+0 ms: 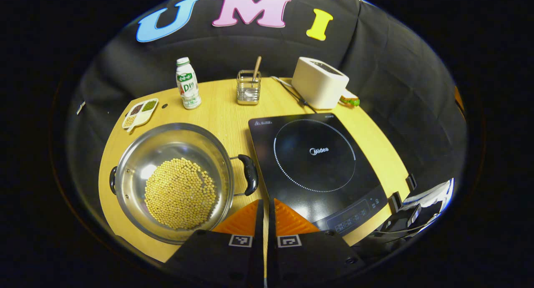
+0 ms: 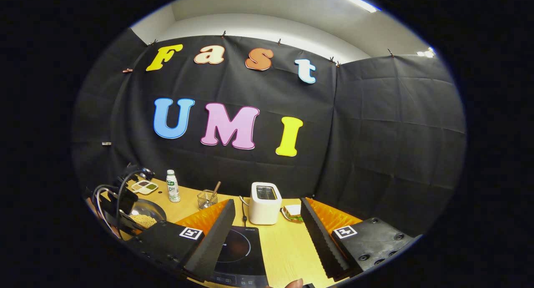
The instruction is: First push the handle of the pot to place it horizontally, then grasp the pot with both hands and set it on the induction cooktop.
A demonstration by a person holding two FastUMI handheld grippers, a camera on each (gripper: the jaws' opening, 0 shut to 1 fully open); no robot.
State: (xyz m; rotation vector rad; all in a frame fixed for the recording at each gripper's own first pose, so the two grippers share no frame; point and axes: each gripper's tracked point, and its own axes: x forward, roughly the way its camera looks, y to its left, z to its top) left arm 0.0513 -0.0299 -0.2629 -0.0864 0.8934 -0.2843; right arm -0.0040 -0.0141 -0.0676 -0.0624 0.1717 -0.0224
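A steel pot (image 1: 137,162) holding soybeans (image 1: 180,193) sits on the left part of the wooden table. One of its black handles (image 1: 249,174) points toward the induction cooktop (image 1: 317,162), and the other (image 1: 112,179) is on the far side. My left gripper (image 1: 265,201) is shut with nothing in it, its tips just short of the nearer handle and the cooktop's left edge. In the right gripper view my right gripper (image 2: 267,202) is open and empty, raised above the cooktop (image 2: 238,246). The pot (image 2: 144,215) lies at its far left.
Behind the pot stand a small sectioned dish (image 1: 139,112), a white bottle (image 1: 187,89) and a wire holder with a stick (image 1: 248,87). A white toaster (image 1: 319,82) with a cord and a sandwich (image 1: 349,100) sit behind the cooktop. The table's rounded edge is near.
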